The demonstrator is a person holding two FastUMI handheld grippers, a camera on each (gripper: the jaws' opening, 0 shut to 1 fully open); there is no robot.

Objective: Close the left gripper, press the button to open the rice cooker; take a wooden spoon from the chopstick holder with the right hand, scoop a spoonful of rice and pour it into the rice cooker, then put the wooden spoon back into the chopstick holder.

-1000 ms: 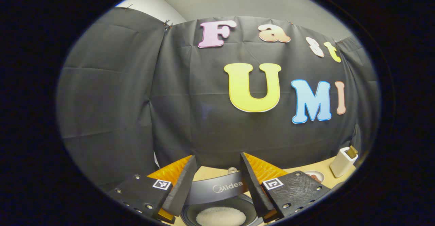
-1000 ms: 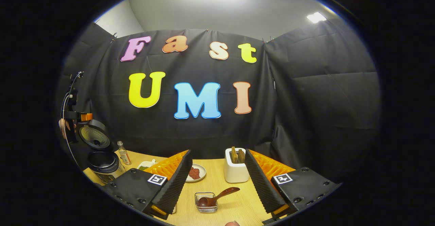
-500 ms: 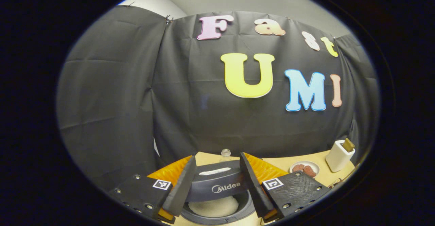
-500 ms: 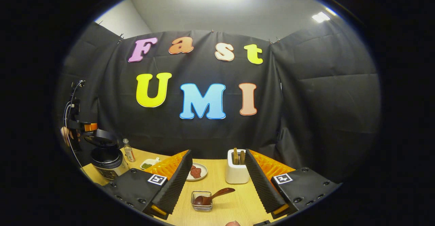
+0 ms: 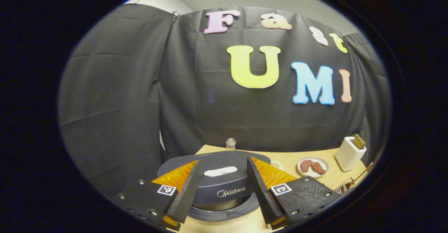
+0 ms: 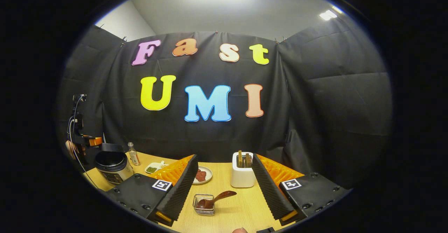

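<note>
In the left gripper view we see our left gripper (image 5: 223,187) with its jaws spread wide, holding nothing, above the rice cooker (image 5: 224,177), whose lid is down. In the right gripper view our right gripper (image 6: 224,187) is also wide open and empty above the table (image 6: 241,208). Below it the wooden spoon (image 6: 214,200) rests in a small wire basket (image 6: 204,205), handle angled up to the right. The white chopstick holder (image 6: 242,175) stands just behind, 2 wooden utensils upright in it.
</note>
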